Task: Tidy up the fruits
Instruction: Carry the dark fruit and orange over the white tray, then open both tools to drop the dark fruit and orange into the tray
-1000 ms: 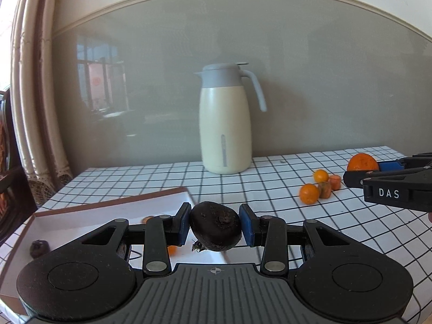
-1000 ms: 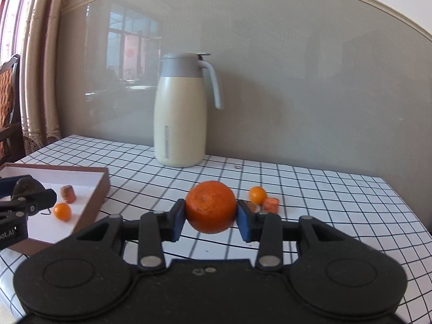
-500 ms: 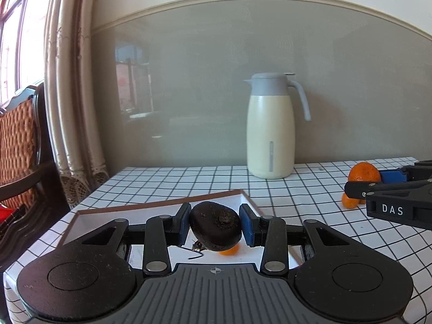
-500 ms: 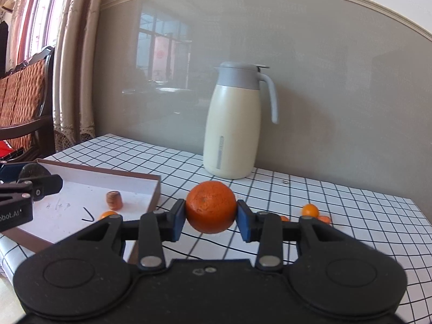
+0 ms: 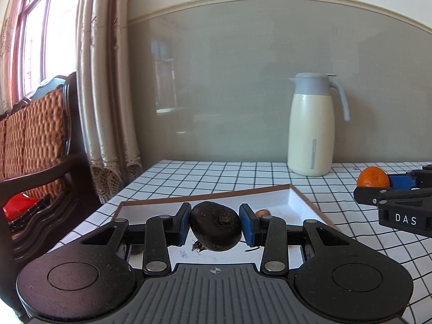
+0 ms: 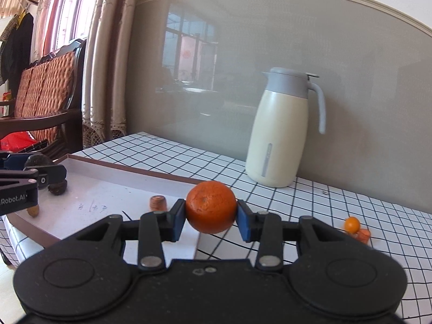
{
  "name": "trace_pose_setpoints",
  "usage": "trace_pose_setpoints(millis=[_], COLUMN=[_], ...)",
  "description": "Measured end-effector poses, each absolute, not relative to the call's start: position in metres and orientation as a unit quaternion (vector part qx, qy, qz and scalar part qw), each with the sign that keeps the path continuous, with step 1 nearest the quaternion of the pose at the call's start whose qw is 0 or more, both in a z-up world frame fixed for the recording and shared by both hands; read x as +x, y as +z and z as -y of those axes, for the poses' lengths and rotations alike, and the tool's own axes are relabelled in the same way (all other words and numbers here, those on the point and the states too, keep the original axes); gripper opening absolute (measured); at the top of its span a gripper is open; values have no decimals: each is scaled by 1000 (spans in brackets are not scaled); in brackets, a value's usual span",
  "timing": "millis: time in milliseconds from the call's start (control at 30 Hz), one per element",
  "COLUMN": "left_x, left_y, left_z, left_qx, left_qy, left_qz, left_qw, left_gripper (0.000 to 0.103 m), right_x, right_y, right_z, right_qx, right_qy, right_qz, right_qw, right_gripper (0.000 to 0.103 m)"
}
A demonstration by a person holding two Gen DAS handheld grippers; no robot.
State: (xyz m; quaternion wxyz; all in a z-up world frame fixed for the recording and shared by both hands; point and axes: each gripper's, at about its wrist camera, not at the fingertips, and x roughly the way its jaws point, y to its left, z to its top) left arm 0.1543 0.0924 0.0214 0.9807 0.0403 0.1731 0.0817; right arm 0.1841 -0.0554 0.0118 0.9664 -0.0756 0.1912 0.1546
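My left gripper (image 5: 214, 228) is shut on a dark brown round fruit (image 5: 215, 229) and holds it above the white tray (image 5: 299, 202). My right gripper (image 6: 211, 214) is shut on an orange (image 6: 211, 206) above the tray's right edge (image 6: 172, 176). The orange also shows at the right of the left wrist view (image 5: 373, 177). In the tray lie a dark fruit (image 6: 57, 187), a small brown fruit (image 6: 158, 202) and a pale one (image 6: 33, 211). A small orange fruit (image 6: 351, 224) and a reddish piece (image 6: 363, 235) lie on the cloth at right.
A cream thermos jug (image 5: 310, 127) stands at the back by the grey wall. The table has a black-grid white cloth (image 5: 216, 170). A wooden chair with an orange cushion (image 5: 32, 129) and curtains (image 5: 105, 81) are left of the table.
Both grippers have moved left with their fruits held. The tray now lies under the left gripper, and the right gripper has reached the tray's right edge.
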Motion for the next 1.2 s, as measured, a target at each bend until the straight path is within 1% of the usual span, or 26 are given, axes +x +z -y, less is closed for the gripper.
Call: trace_pose_setpoints(millis=[700,1200], left_x=[153,195], left_y=[15,12], left_z=[-155,-191], left_qx=[26,29], left_qy=[132,150], left_qz=[-180,-187], left_qw=[974,970], left_gripper=[39,39], right_x=[193,234], right_y=[6,2], right_z=[-10,-28], right_qx=[-85,-96], right_qy=[212,212], right_qz=[-193,-207], right_qw=[954,950], right_gripper=[31,31])
